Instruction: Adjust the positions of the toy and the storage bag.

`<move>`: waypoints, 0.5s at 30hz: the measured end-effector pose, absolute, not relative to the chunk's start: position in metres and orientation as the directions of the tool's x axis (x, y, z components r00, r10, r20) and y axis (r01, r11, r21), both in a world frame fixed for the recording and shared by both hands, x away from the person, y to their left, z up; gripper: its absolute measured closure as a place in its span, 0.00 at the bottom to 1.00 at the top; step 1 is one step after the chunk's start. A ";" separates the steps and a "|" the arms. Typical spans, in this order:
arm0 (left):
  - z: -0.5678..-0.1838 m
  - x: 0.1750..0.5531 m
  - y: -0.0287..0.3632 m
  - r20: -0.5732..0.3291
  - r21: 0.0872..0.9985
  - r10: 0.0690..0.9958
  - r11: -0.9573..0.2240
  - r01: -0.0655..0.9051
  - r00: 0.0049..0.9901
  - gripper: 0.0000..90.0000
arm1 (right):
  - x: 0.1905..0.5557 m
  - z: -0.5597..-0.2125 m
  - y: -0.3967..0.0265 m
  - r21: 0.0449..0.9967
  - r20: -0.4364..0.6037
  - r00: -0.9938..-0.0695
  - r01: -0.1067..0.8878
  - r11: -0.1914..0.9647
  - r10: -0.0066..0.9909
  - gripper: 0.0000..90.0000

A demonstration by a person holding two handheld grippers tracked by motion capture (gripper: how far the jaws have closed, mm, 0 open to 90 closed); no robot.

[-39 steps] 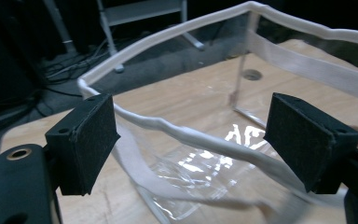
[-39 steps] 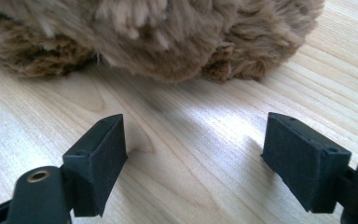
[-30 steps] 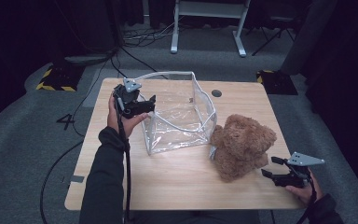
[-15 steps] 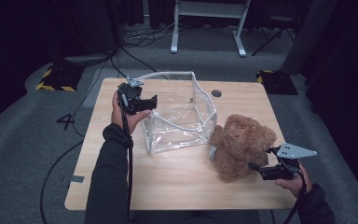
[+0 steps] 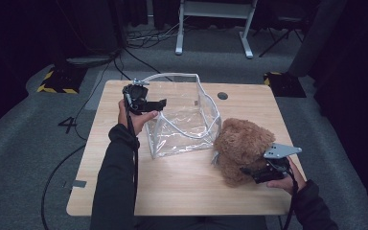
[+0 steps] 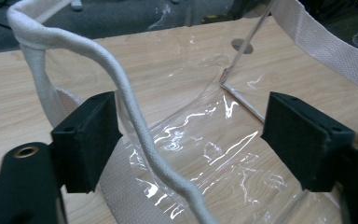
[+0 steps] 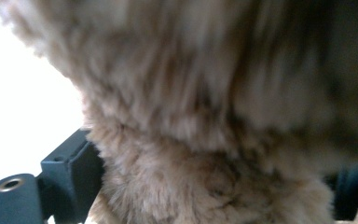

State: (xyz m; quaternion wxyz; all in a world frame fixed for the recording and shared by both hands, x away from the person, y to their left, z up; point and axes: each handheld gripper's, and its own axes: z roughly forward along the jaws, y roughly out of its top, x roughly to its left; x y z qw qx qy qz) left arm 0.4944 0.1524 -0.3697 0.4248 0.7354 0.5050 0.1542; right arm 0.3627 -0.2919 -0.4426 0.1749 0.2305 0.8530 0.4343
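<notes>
High view: clear plastic tote bag with white webbing trim [image 5: 184,117] stands open-mouthed mid-table on the light wooden table [image 5: 182,191]. Fluffy brown teddy bear [image 5: 242,148] sits just right of it, touching or nearly touching the bag's right wall; bear isn't in the bag yet.

Left gripper [image 5: 160,103] is at the bag's upper-left rim. Left gripper view: jaws spread wide, white cord handle [image 6: 135,121] runs up between them beside the left pad [image 6: 86,140], nothing pinched. The jaws have just been closing slightly, so likely about to take the handle or rim to steady the mouth.

Right gripper [image 5: 250,171] is pushed into the bear's lower right side. Right gripper view: fur [image 7: 205,177] fills the gap between the jaws, which have just been opening. Can't tell if the pads press on it; reads as spread around the bear, no squeeze yet.

Progress estimate: early. Done: both tools positioned. Left: close on handle, close on bear, lift bear over rim, drop it inside.
</notes>
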 end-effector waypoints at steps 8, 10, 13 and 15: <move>-0.368 0.495 0.153 -0.149 0.773 0.883 -0.177 0.610 0.445 0.72 | 0.365 -0.445 -0.290 0.814 -0.117 -0.833 0.231 0.533 0.540 0.38; -0.368 0.495 0.154 -0.129 0.771 0.895 -0.180 0.611 0.427 0.86 | 0.363 -0.445 -0.292 0.813 -0.124 -0.837 0.222 0.538 0.533 0.47; -0.369 0.495 0.155 -0.119 0.776 0.895 -0.186 0.602 0.430 0.95 | 0.360 -0.444 -0.298 0.821 -0.123 -0.842 0.211 0.531 0.526 0.57; -0.369 0.495 0.155 -0.121 0.779 0.881 -0.202 0.594 0.458 0.96 | 0.358 -0.443 -0.302 0.825 -0.121 -0.840 0.211 0.524 0.529 0.61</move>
